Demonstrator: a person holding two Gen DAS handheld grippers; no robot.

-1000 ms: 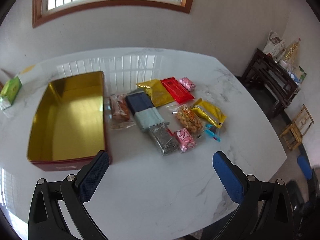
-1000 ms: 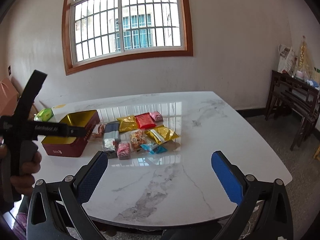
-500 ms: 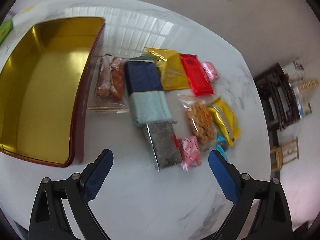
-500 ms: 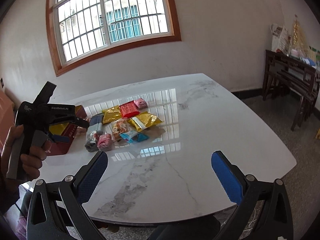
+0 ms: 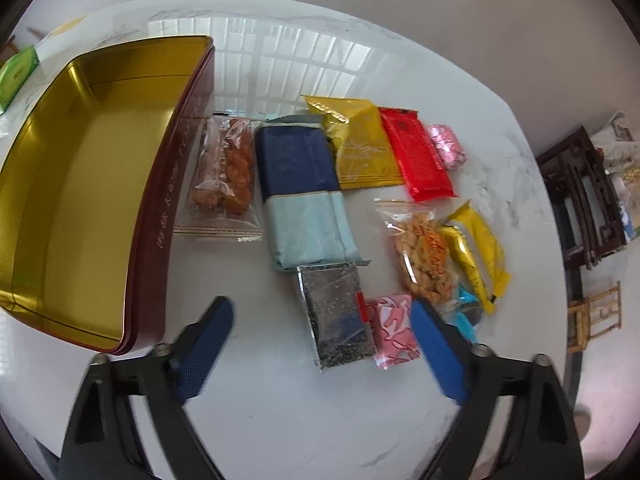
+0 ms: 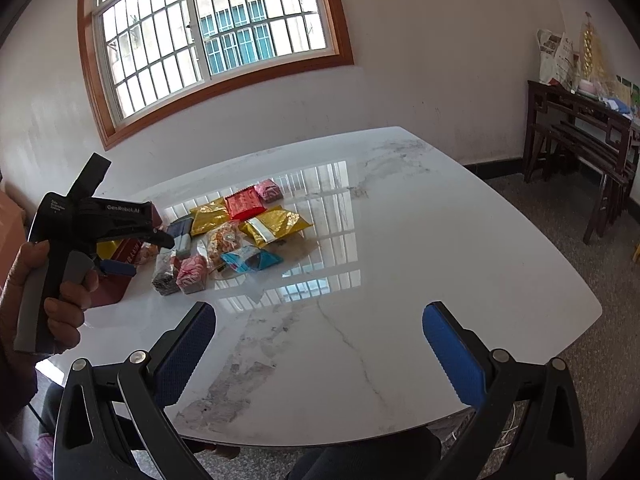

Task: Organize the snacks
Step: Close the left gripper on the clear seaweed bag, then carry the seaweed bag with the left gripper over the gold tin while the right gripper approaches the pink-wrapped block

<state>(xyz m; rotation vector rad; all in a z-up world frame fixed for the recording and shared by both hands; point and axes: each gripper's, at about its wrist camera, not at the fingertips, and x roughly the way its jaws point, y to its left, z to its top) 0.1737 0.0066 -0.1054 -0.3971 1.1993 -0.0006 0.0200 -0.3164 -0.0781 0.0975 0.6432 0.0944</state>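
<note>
An open red tin (image 5: 160,208) with a gold inside stands at the left of the white marble table (image 5: 280,400). Right of it lie several snack packets: a clear bag of fried twists (image 5: 224,172), a dark blue packet (image 5: 294,160), a pale blue one (image 5: 308,232), gold (image 5: 360,144), red (image 5: 418,156) and pink (image 5: 394,328). My left gripper (image 5: 320,312) points down over a silver speckled packet (image 5: 336,312). Its jaws are closing with that packet between them, and the pads stand clear of it. My right gripper (image 6: 320,312) is open and empty over bare table, well short of the snacks (image 6: 224,240).
A green box (image 5: 16,72) sits at the table's far left corner. A hand (image 6: 60,300) holds the left tool at the left of the right wrist view. A dark wooden side table (image 6: 580,132) stands by the right wall, with a small wooden stool (image 5: 596,316) beside it.
The left gripper has come down and forward over the packets, turned more downward, and its jaws have narrowed. The right gripper has shifted a little and rolled, still open.
</note>
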